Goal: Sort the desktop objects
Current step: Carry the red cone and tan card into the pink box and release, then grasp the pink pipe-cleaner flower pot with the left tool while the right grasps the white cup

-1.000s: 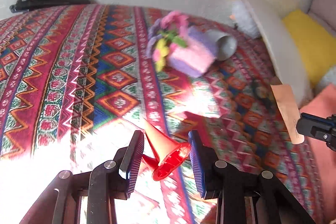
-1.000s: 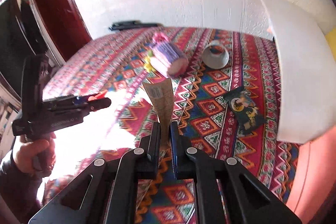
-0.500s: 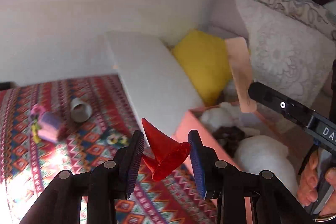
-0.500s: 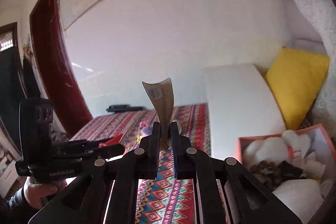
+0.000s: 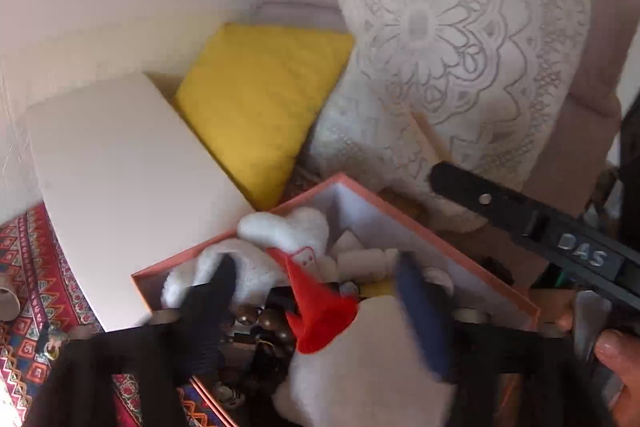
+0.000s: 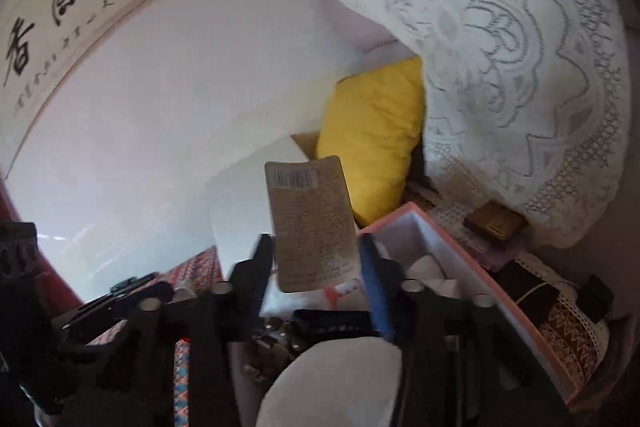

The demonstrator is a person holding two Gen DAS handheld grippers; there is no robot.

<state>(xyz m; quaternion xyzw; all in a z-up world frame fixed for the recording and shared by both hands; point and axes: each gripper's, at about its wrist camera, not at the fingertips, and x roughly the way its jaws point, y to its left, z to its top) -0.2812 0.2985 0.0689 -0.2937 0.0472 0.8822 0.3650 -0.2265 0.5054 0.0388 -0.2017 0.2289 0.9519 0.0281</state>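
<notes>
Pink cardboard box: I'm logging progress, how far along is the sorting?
Done: white plush toys lie in the pink cardboard box. In hand: left claw open around a red plastic cone, right claw open around a tan paper card, both above it. Left: a pale cup on the patterned cloth.

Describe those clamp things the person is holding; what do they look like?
Each tool is a black plastic frame that splits into two arms, joined with round silver bolts. The left tool has flat fingers with ribbed pads, blue on one side. The right tool looks the same, one pad blue. Seen from the left camera, the right tool's black side bears raised letters "DAS". No cables or sleeves show.
</notes>
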